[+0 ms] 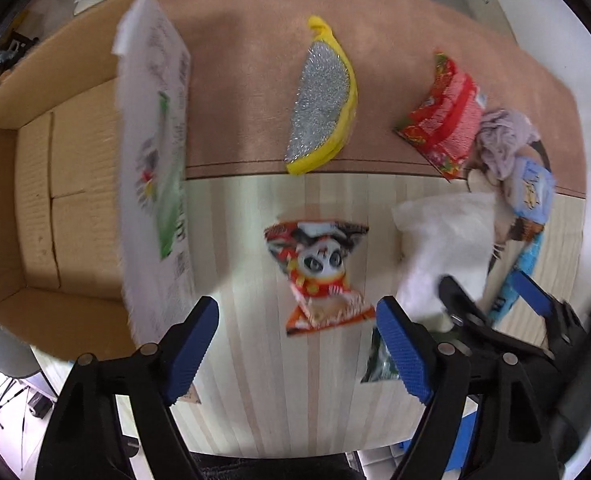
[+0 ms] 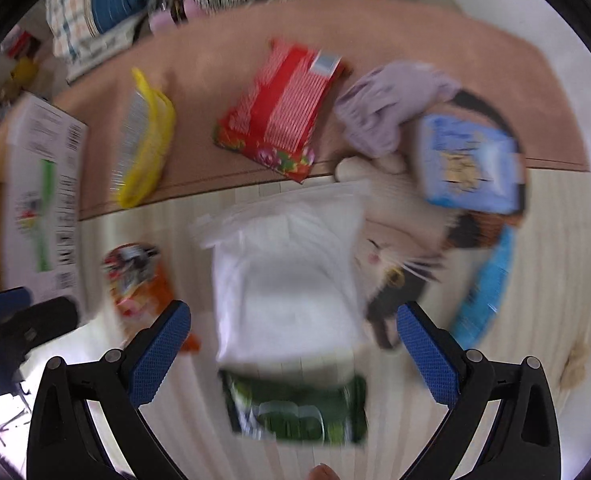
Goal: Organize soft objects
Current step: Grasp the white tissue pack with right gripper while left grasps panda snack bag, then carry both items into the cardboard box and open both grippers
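A panda-print snack packet (image 1: pixel 319 272) lies on the pale striped mat, just ahead of my left gripper (image 1: pixel 297 344), whose blue pads stand open on either side without touching it. My right gripper (image 2: pixel 295 354) is also open and points down over a white plastic bag (image 2: pixel 291 280) and a green packet (image 2: pixel 299 412). A yellow-rimmed silver pouch (image 1: pixel 323 96), a red packet (image 1: pixel 443 120), a lilac cloth (image 1: pixel 503 136) and a blue pack (image 1: pixel 531 188) lie farther off. A cat-face plush (image 2: pixel 399 252) lies partly under the white bag.
An open cardboard box (image 1: pixel 35 200) sits to the left, with a white printed carton (image 1: pixel 155 160) leaning at its edge. A brown rug (image 1: pixel 247 80) covers the far floor. Bags and clutter (image 2: pixel 95 12) line the back. A toe (image 2: pixel 321 472) shows at the bottom edge.
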